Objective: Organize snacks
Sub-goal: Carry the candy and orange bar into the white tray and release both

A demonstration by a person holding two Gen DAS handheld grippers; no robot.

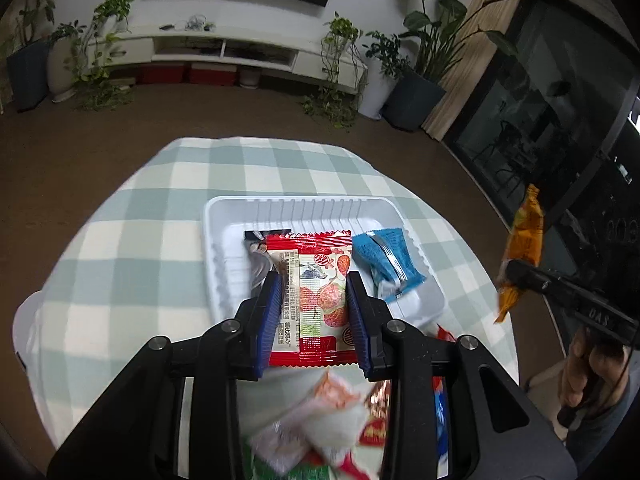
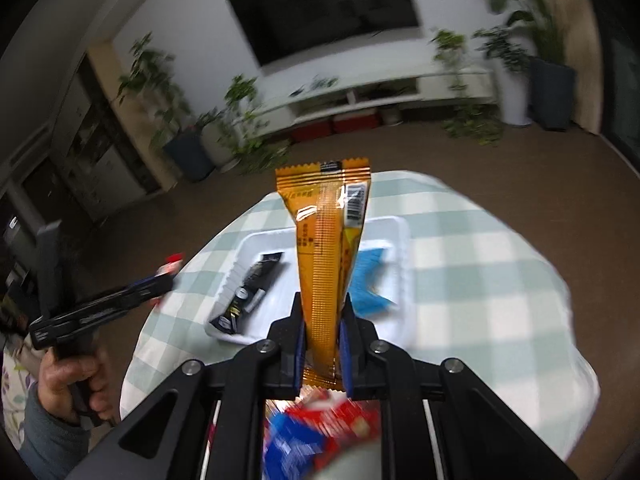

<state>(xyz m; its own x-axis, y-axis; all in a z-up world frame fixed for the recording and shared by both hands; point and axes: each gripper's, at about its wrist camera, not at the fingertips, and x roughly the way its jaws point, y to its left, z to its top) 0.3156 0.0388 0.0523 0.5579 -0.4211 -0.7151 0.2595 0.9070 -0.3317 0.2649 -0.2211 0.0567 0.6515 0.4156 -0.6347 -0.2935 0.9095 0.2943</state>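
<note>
The left hand-held gripper (image 1: pixel 314 312) is clamping a red-and-white snack packet (image 1: pixel 316 300) above the white tray (image 1: pixel 224 216), while the right hand-held gripper (image 2: pixel 322 350) is pinching an orange snack packet (image 2: pixel 324 248).

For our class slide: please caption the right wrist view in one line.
Right claw shut on an orange snack packet above the white tray.
</note>
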